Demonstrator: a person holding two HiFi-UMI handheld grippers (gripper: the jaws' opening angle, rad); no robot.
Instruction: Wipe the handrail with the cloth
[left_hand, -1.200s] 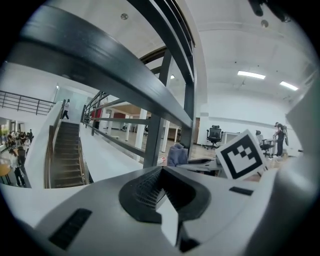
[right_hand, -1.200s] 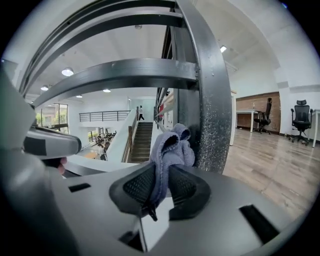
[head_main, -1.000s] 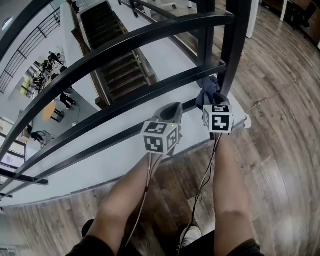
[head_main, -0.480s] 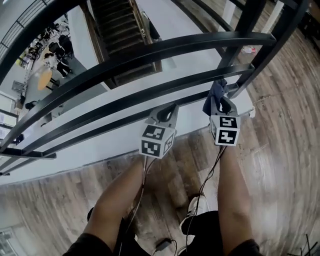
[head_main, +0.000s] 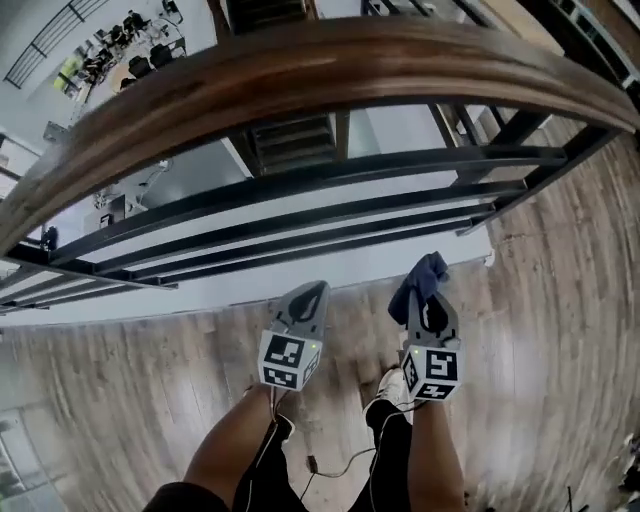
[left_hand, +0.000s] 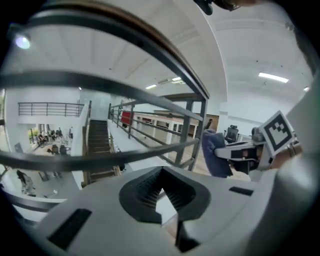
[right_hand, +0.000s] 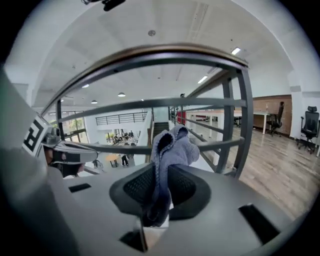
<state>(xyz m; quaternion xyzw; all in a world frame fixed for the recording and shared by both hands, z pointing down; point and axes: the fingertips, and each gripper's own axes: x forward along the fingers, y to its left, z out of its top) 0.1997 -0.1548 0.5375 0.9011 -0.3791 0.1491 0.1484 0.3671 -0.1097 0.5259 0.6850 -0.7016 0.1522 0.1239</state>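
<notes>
The brown wooden handrail (head_main: 300, 70) arcs across the top of the head view, above and beyond both grippers. Low in that view, my right gripper (head_main: 428, 300) is shut on a blue-grey cloth (head_main: 420, 278) that bunches out past its tip. In the right gripper view the cloth (right_hand: 172, 145) stands up between the jaws of my right gripper (right_hand: 159, 185), below the handrail (right_hand: 150, 50). My left gripper (head_main: 308, 298) is shut with nothing in it, level with the right one and to its left. The left gripper view shows its pads meeting at the left gripper (left_hand: 161, 192), with the cloth (left_hand: 214, 155) off to the right.
Dark metal rails (head_main: 330, 170) run under the handrail, and a metal post (right_hand: 244, 120) stands to the right. Beyond the railing are a staircase (head_main: 290, 135) and a lower floor with people (head_main: 110, 40). Wood floor (head_main: 560, 300), my shoes (head_main: 385, 385) and cables lie below.
Both grippers have drawn back from the lower metal rails and sit lower in the head view. The view has tilted up and the wooden handrail has come in. The cloth stays held.
</notes>
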